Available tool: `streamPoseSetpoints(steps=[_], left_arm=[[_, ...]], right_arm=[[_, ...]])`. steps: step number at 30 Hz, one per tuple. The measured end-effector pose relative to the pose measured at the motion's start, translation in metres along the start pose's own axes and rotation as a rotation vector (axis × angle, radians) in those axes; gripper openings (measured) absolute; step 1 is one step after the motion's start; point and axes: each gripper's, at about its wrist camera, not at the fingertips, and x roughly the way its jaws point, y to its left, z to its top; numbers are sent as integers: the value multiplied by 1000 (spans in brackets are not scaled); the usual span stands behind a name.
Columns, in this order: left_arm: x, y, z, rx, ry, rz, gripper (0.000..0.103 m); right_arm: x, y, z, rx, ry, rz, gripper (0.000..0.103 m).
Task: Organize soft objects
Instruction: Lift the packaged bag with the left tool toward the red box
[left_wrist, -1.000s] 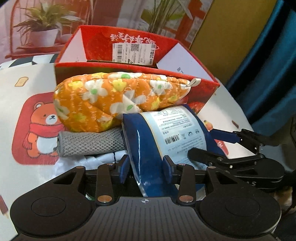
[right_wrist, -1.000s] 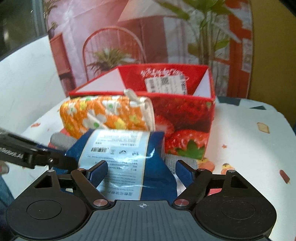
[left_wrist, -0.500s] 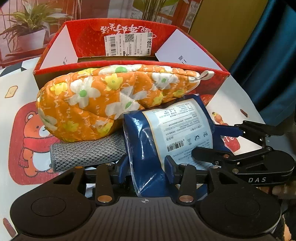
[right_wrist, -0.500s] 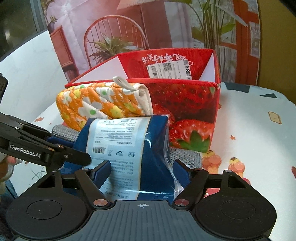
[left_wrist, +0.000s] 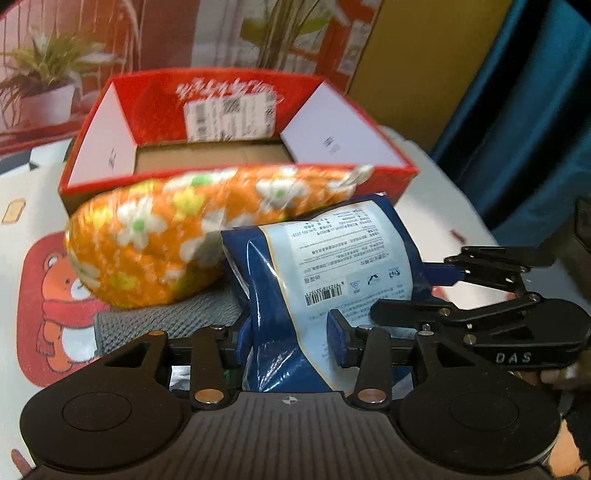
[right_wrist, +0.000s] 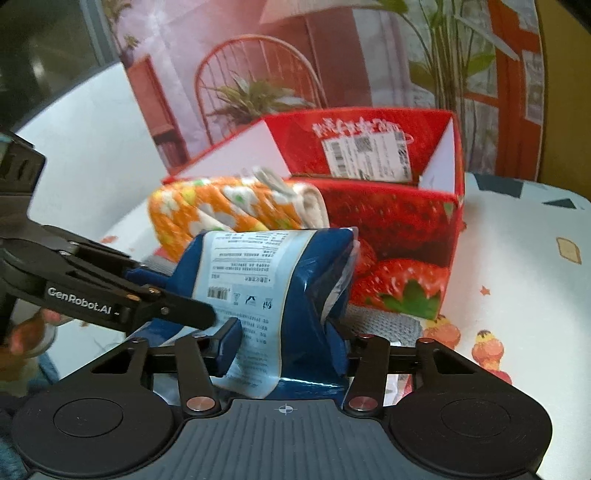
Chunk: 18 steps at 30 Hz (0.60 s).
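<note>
The packet (left_wrist: 328, 273) sits between my left gripper (left_wrist: 286, 341) and right gripper (right_wrist: 284, 341). Behind it lies the mitt (left_wrist: 177, 236), on the cloth (left_wrist: 166, 321), before the box (left_wrist: 236, 122). All rest on the table (right_wrist: 517, 280).

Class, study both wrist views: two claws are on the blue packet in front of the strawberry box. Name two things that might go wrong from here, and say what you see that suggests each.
1. The blue packet is glossy film, already creased between the left claw and the closing right claw; it might slip or crumple.
2. The orange floral mitt leans against the packet, over a grey cloth; lifting towards the strawberry box may drag or topple it.
</note>
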Motion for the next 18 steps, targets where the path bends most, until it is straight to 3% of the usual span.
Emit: streamPoseSetpoints(steps=[7, 12, 18], left_arm=[[-35, -14, 10, 30, -94, -48, 44], [-64, -19, 31, 30, -201, -52, 44], [-77, -15, 74, 73, -292, 13, 44]], right_arm=[[-34, 7, 21, -74, -49, -18, 45], [-54, 12, 45, -105, -139, -15, 45], [-47, 14, 95, -202, -218, -33, 45]])
